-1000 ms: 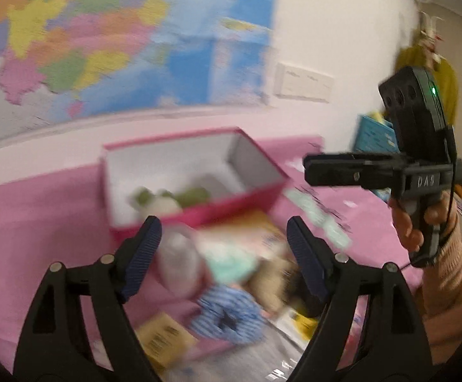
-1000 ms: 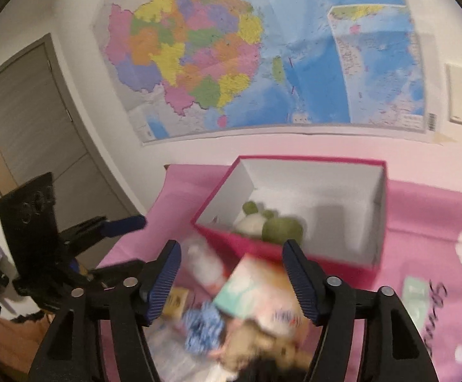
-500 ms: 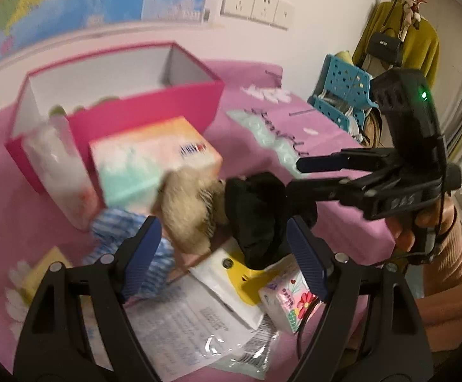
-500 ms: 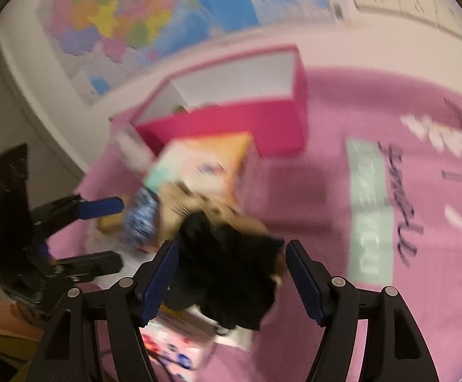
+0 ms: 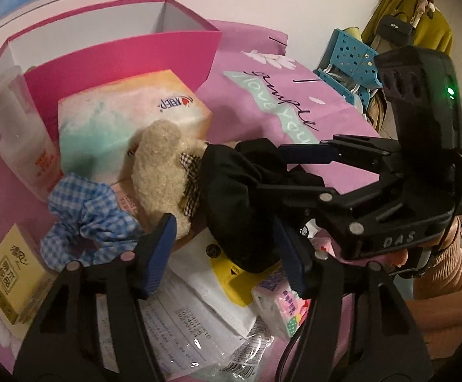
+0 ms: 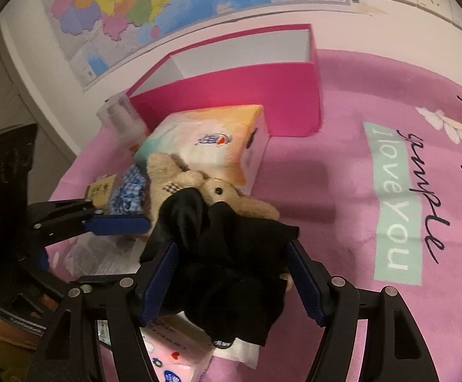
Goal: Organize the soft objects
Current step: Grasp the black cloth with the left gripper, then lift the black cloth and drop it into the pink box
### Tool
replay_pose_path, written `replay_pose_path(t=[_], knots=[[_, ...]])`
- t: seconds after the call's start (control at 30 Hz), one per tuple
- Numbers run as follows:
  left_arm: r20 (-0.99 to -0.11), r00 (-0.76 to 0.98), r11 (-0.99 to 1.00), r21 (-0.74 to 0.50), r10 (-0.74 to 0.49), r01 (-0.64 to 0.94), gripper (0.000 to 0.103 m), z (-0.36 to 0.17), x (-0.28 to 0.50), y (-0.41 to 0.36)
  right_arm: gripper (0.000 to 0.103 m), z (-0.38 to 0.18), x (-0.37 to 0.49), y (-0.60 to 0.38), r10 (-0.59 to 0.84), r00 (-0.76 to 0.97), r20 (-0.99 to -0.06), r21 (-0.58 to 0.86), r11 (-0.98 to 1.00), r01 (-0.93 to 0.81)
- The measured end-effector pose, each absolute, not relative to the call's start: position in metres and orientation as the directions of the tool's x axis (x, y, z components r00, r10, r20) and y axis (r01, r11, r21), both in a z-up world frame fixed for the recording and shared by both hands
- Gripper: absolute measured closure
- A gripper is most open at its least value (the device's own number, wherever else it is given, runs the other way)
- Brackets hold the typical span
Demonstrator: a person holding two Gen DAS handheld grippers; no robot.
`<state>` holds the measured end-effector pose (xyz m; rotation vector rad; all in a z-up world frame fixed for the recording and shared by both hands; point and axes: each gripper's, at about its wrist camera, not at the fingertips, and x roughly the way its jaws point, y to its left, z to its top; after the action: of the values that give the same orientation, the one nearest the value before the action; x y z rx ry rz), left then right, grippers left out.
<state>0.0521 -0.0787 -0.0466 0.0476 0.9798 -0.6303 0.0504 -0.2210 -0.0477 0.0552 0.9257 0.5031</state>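
A black cloth (image 6: 231, 264) lies crumpled on the pile, partly over a beige plush bear (image 6: 199, 184). My right gripper (image 6: 231, 278) is open, its jaws straddling the cloth without pinching it; it also shows in the left wrist view (image 5: 282, 172). My left gripper (image 5: 227, 250) is open, just in front of the bear (image 5: 164, 172) and the cloth (image 5: 237, 197). A blue checked scrunchie (image 5: 84, 219) lies left of the bear. An open pink box (image 6: 231, 89) stands behind.
A tissue box (image 5: 126, 121) and a white bottle (image 5: 17, 127) stand in front of the pink box (image 5: 122, 60). A yellow carton (image 5: 11, 270), papers (image 5: 186, 312) and a small tissue pack (image 5: 278, 305) lie near the front edge. The pink tablecloth (image 6: 390, 191) spreads to the right.
Both grippers have tilted down from the wall map and moved in on the pile. The right gripper's jaws now sit around the black cloth.
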Motion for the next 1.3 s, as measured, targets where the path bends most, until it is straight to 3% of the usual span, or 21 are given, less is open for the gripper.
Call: replay_pose_path(t=[0.17,0.3,0.43,0.67,0.83,1.3], knots=[[-0.787,0.382,0.817,-0.251,-0.484,0.519,0.041,-0.048,0.052,-0.079,0.046,-0.047,0.048,-0.222,0.439,0.507,-0.741,0.245,0.881,-0.405],[-0.791,0.369,0.815,-0.261,-0.488,0.518,0.044,-0.049,0.053,-0.079,0.072,-0.046,0.048,-0.223,0.462,0.511,-0.725,0.255,0.869,-0.424],[-0.790,0.335,0.799,-0.299,-0.514,0.522,0.055,-0.050,0.055,-0.079,0.077,-0.044,0.045,-0.221,0.458,0.521,-0.720,0.239,0.869,-0.433],[-0.795,0.322,0.794,-0.299,-0.514,0.530,0.061,-0.051,0.055,-0.085,0.093,-0.037,0.039,-0.218,0.458,0.547,-0.701,0.217,0.867,-0.448],[-0.790,0.327,0.785,-0.291,-0.519,0.547,0.075,-0.048,0.054,-0.089,0.096,-0.029,0.037,-0.216,0.462,0.562,-0.687,0.202,0.863,-0.462],[-0.787,0.345,0.791,-0.274,-0.511,0.546,0.080,-0.044,0.052,-0.088,0.097,-0.022,0.036,-0.215,0.444,0.580,-0.683,0.177,0.871,-0.457]])
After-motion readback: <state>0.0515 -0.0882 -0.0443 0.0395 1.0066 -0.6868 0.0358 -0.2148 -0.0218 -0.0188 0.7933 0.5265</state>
